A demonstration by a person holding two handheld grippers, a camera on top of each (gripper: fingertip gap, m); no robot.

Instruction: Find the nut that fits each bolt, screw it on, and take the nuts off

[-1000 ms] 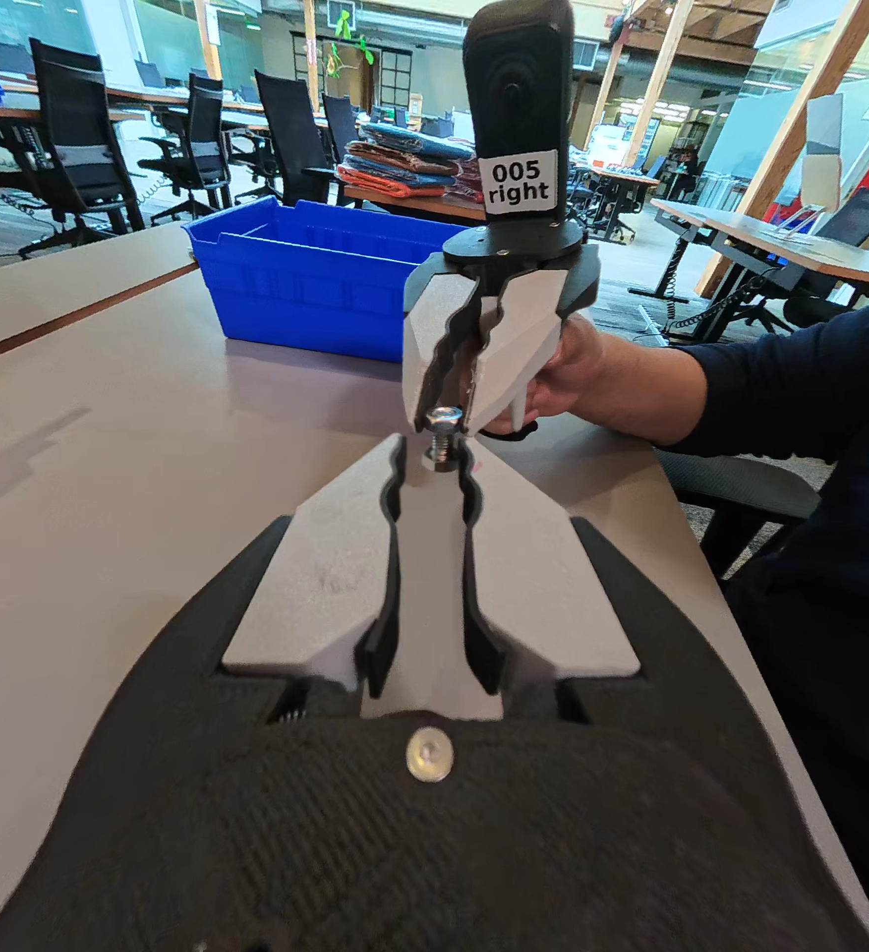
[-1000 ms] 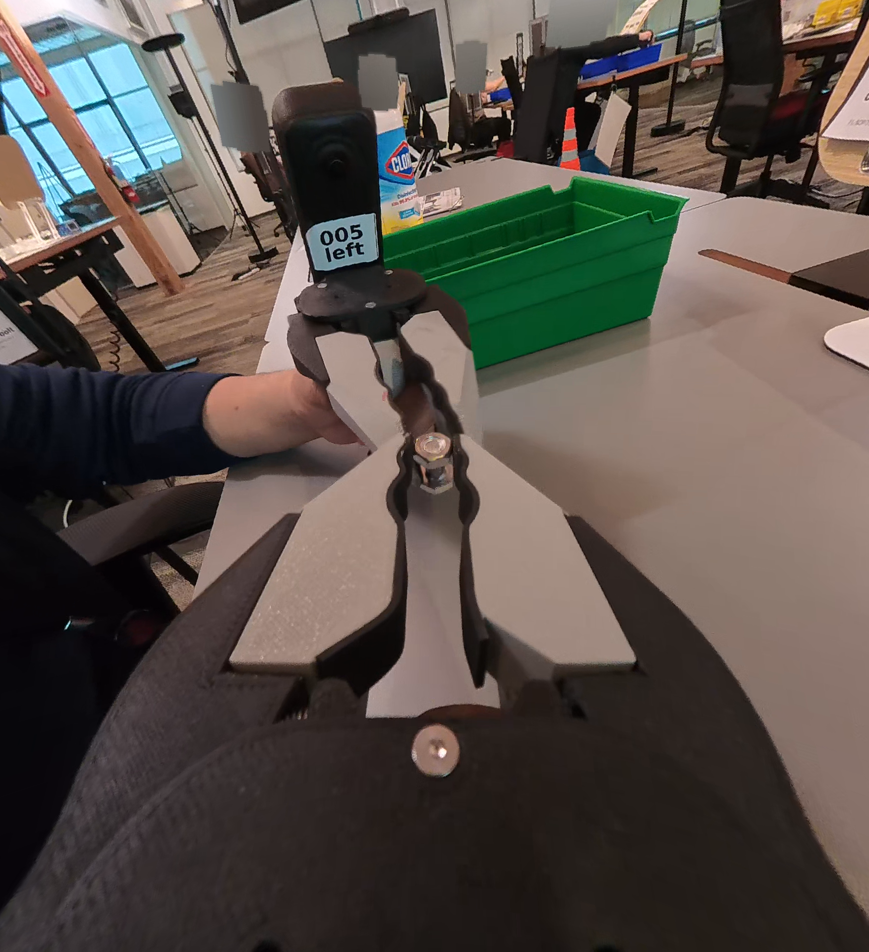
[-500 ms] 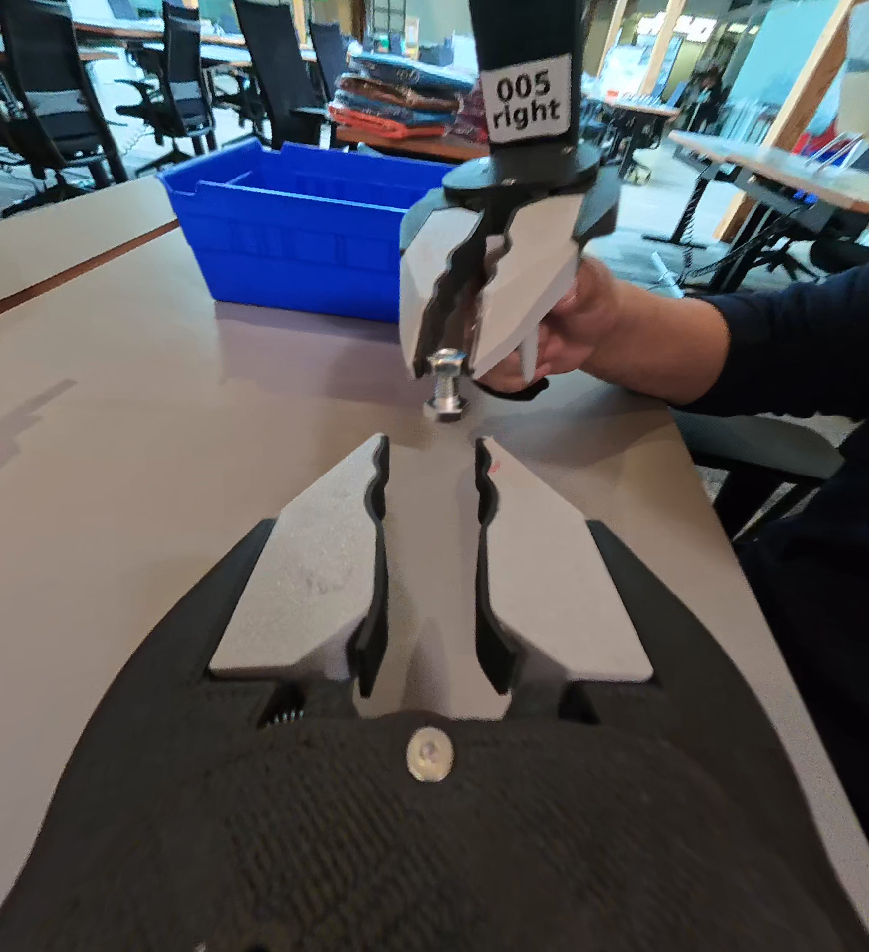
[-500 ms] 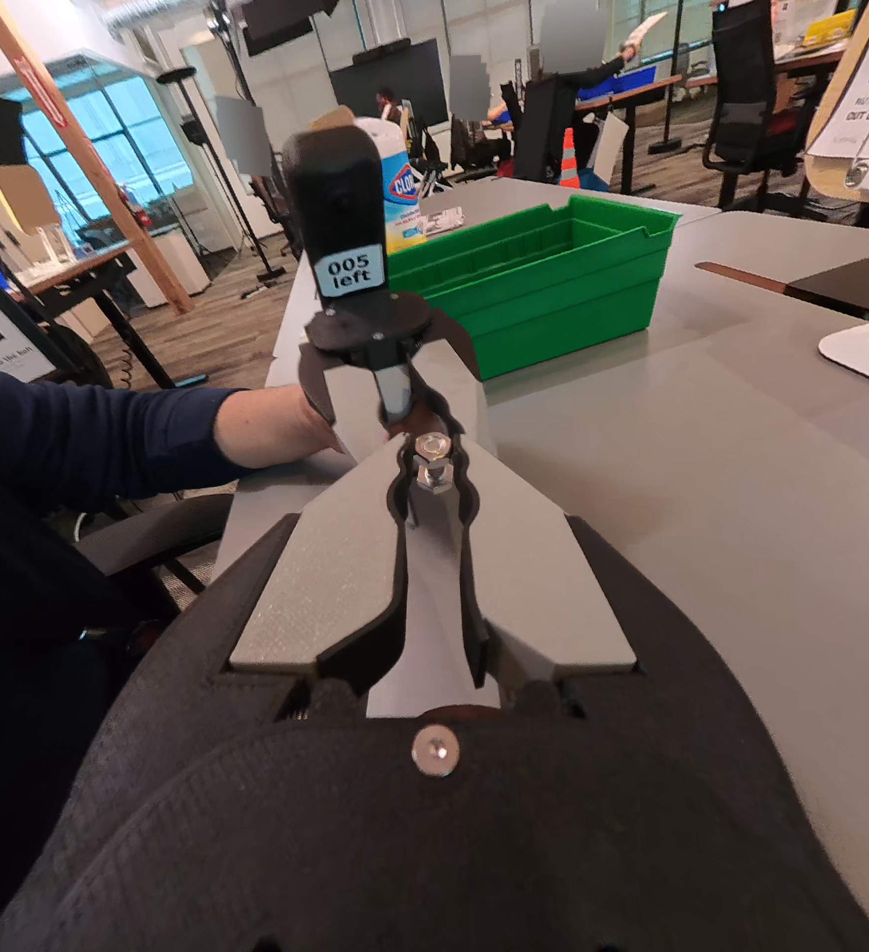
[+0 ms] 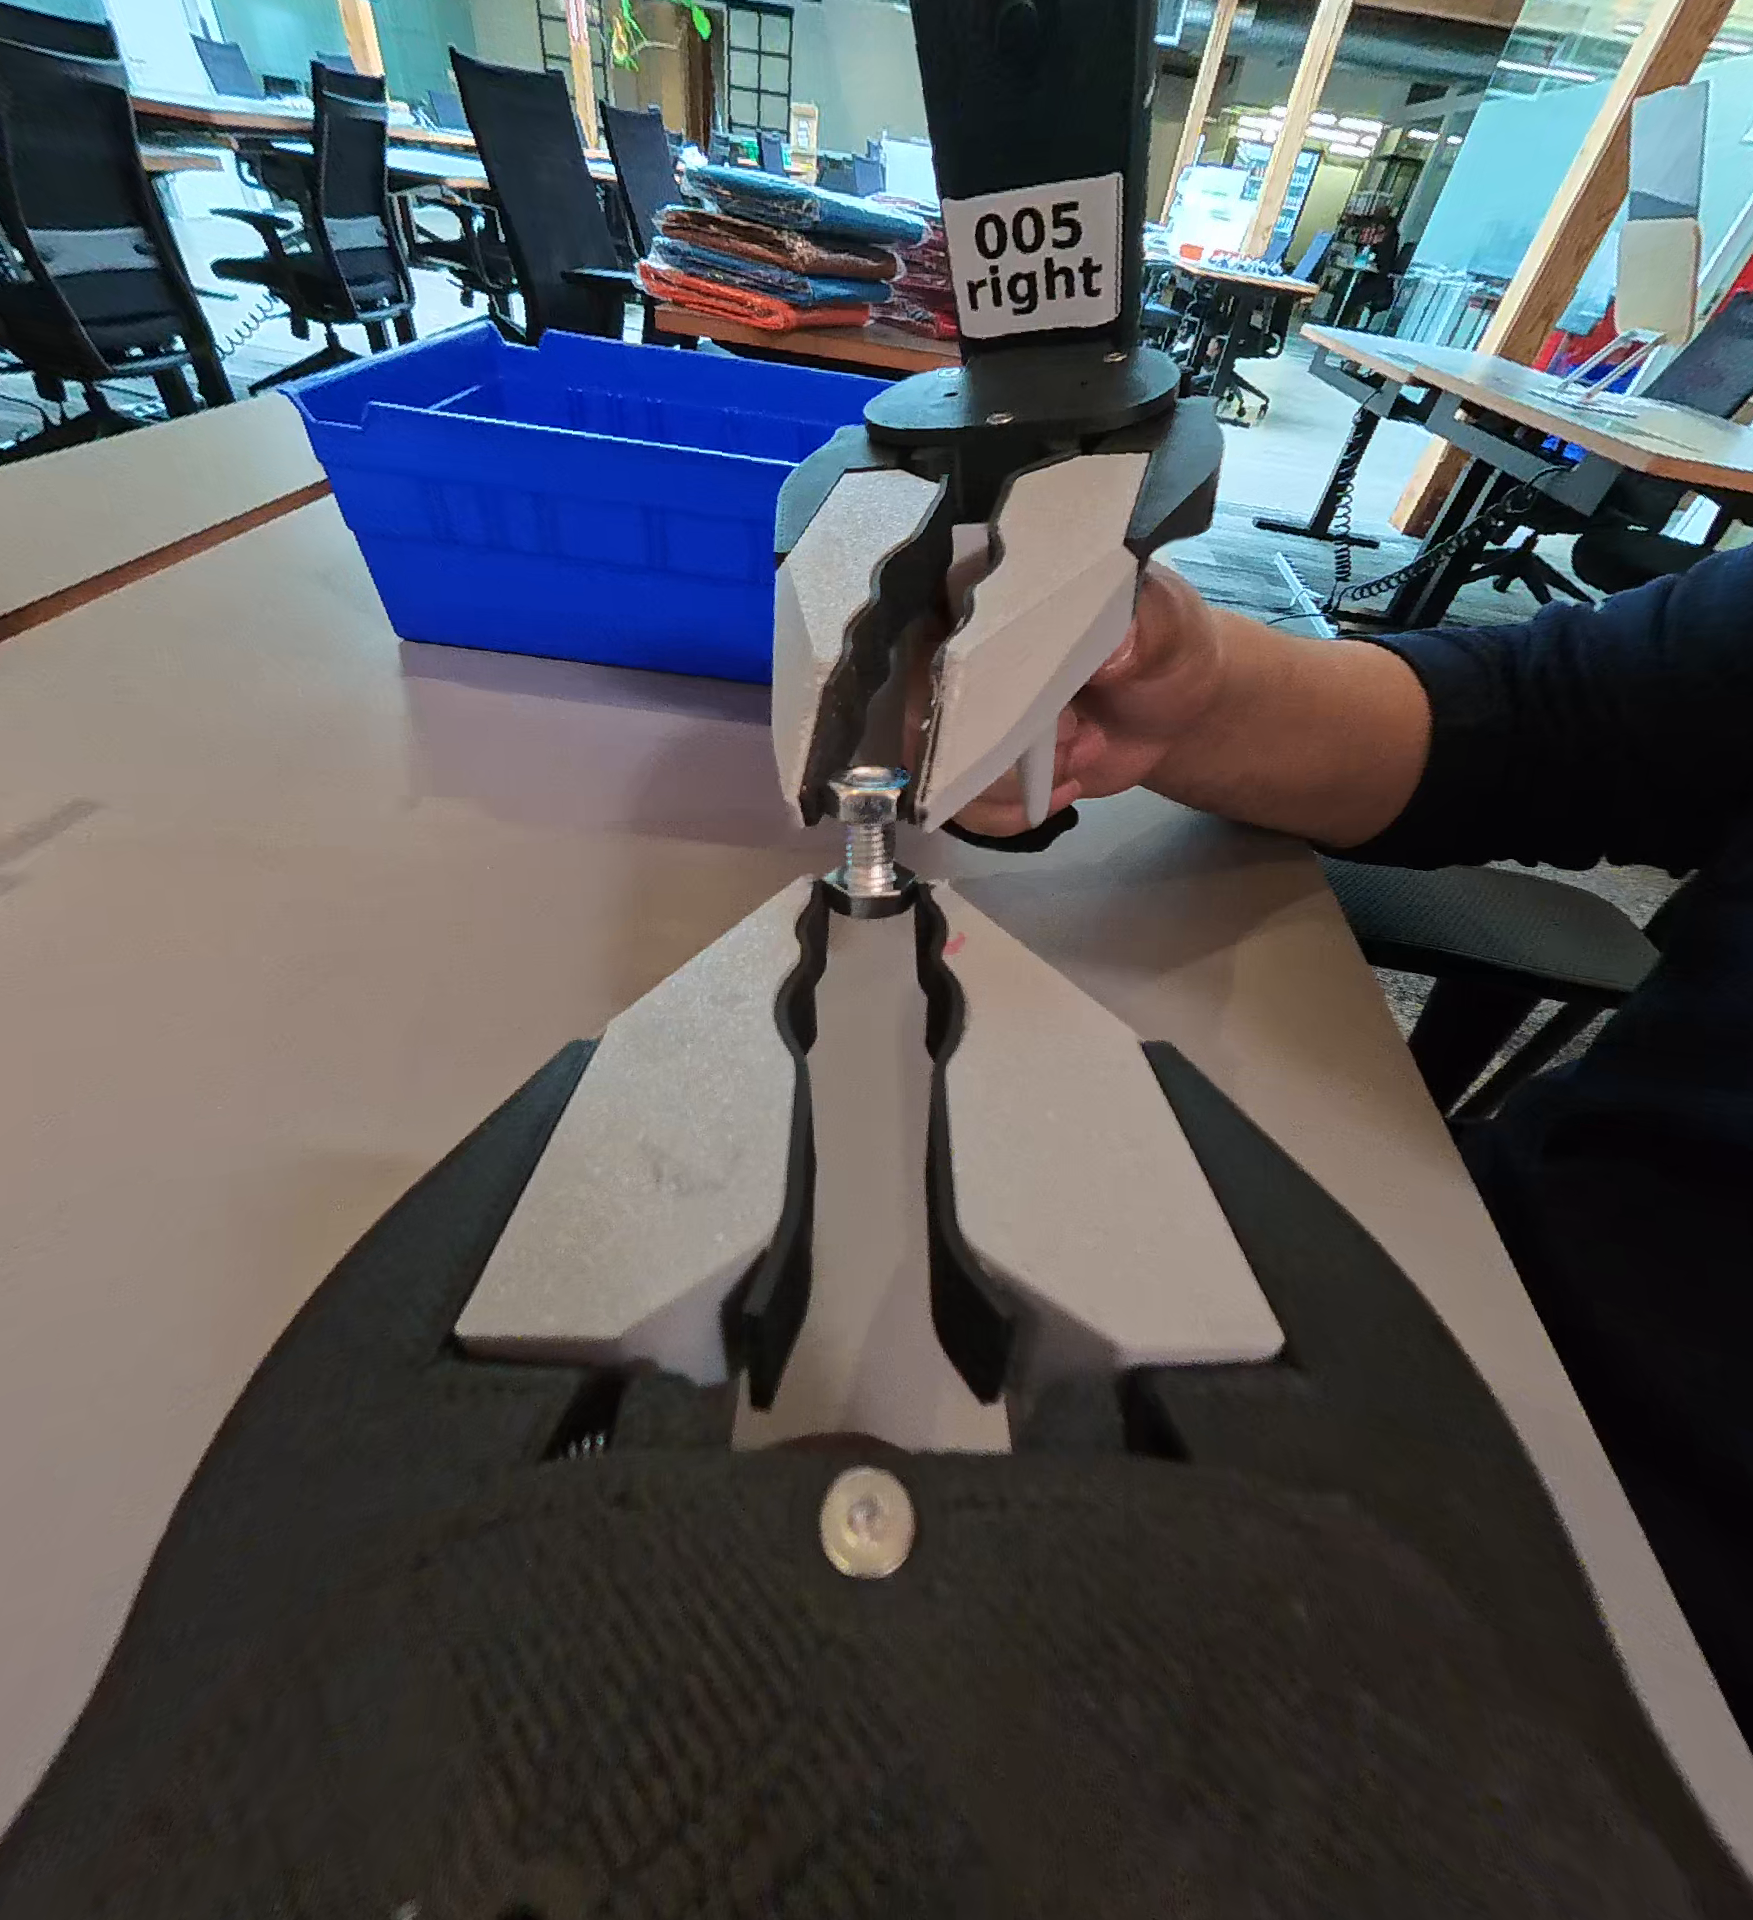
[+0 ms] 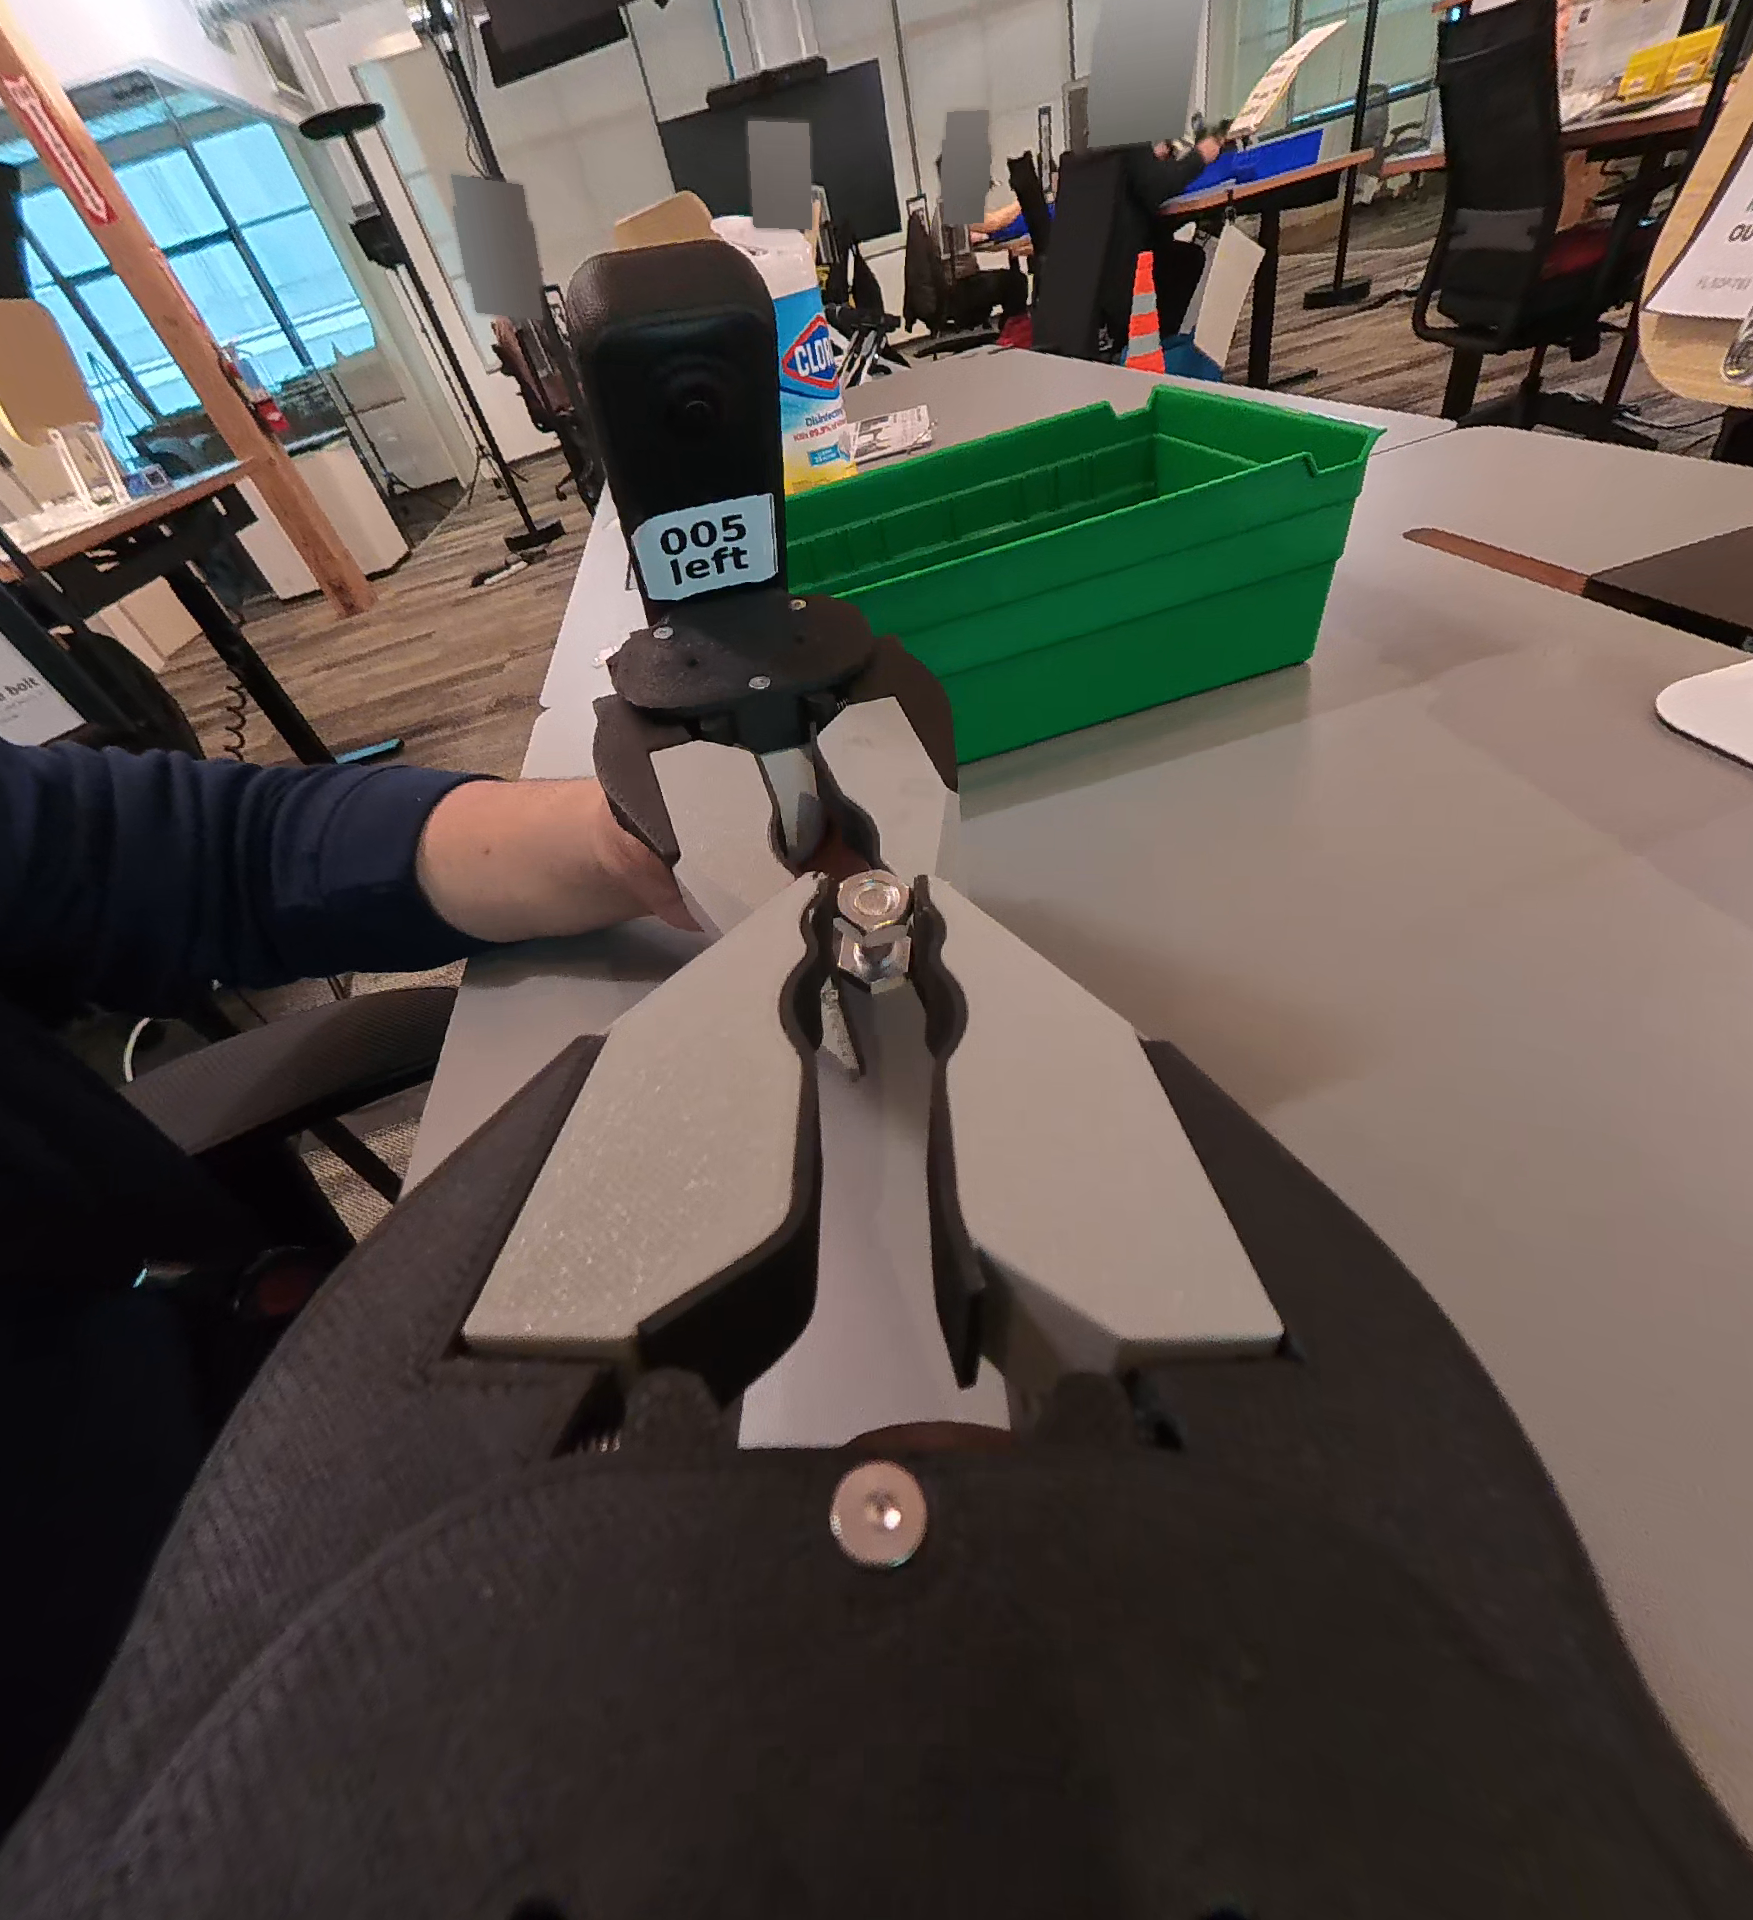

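Between both grippers, bolt (image 5: pixel 869 831) (nut-tipped)

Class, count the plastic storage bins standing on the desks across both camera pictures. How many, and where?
2. A blue bin stands behind the right tool; a green bin stands behind the left tool. Others may lie outside the views.

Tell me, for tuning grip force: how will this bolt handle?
The bolt looks solid metal: likely rigid, heavy for its size. Shiny and pinched only at its head by the right gripper, it may pivot or slip. Dropped on the table, it would probably roll.
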